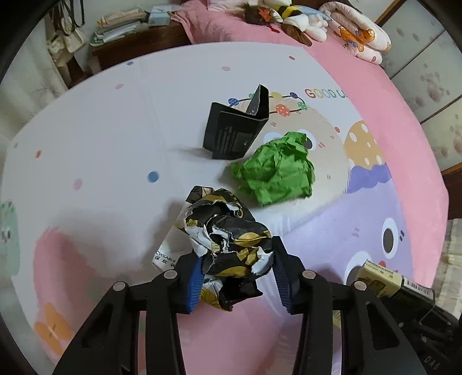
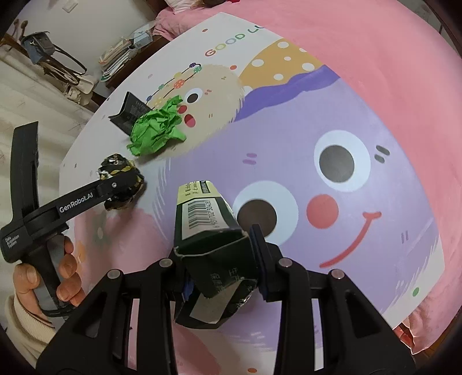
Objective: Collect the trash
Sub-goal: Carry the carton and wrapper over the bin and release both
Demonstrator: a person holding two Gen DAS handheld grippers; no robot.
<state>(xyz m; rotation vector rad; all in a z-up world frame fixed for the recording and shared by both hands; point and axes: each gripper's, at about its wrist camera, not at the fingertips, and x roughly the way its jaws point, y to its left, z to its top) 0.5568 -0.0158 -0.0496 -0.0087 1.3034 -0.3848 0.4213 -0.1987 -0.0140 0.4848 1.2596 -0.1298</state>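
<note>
The right gripper [image 2: 219,274] is clamped on a dark green carton [image 2: 208,230], its blue pads pressing the crushed open end while the barcoded side points away over the bed [image 2: 389,86]; the carton is lifted clear of the cartoon sheet [image 2: 361,121], above a purple smiling face. The same carton [image 1: 384,278] shows at the lower right edge of the left wrist view.

To the left, a hand [image 2: 52,274] in a cream sleeve grips the handle of the left gripper [image 1: 236,274]; its blue pads are closed on a black and gold paper wad [image 1: 231,242], torn white at the edges, with a white printed strip hanging beside it; whether the wad touches the sheet [image 1: 101,129] I cannot tell. From the right wrist view the wad [image 2: 119,170] sits half hidden behind the left gripper [image 2: 130,184].

Farther on lies a crumpled green paper [image 1: 275,170] on the sheet, near the wad but apart from it; just behind it stands a folded black card [image 1: 234,129], bent into an open V, its lower corner close to the green paper [image 2: 157,128]; the card [image 2: 127,112] is partly covered by it in the right view.

Beyond the bed's far edge are plush toys [image 1: 288,17], a rolled quilt [image 1: 358,31], and a wooden side table [image 1: 138,43] stacked with papers [image 1: 118,26].
</note>
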